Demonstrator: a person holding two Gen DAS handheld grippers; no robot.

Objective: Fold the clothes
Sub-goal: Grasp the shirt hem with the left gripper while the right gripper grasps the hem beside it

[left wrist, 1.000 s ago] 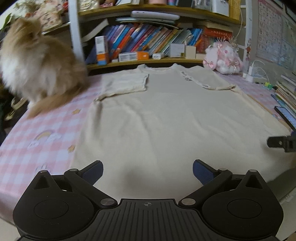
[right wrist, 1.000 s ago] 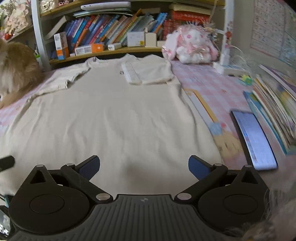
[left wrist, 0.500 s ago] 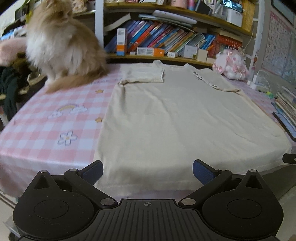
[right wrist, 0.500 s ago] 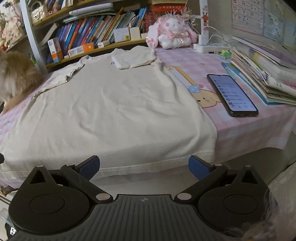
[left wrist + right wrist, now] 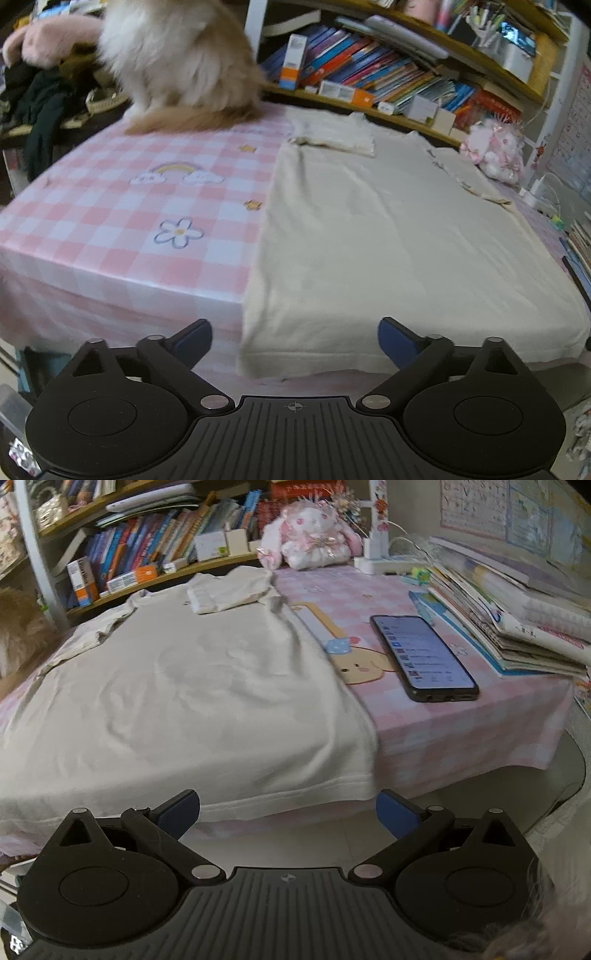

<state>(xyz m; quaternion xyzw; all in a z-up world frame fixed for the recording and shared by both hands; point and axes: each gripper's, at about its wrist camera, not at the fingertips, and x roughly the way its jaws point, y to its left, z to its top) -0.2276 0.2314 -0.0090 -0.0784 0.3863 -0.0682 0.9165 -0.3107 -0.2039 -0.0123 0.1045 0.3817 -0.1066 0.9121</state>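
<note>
A cream T-shirt (image 5: 388, 236) lies flat on the pink checked tablecloth (image 5: 122, 221), with both sleeves folded inward onto the body and its hem hanging over the near table edge. My left gripper (image 5: 295, 341) is open, just in front of the hem's left corner, with nothing between its blue-tipped fingers. In the right wrist view the same shirt (image 5: 192, 701) fills the left half. My right gripper (image 5: 288, 808) is open too, below and in front of the hem's right corner, clear of the cloth.
A fluffy cat (image 5: 177, 62) sits at the table's far left corner. A phone (image 5: 423, 657) and a stack of books (image 5: 509, 624) lie right of the shirt. A pink plush rabbit (image 5: 310, 535) and bookshelves (image 5: 369, 74) stand behind.
Both grippers have pulled back from above the shirt to beyond the near table edge, and the left one has shifted left. Both stayed open. The shirt has not moved.
</note>
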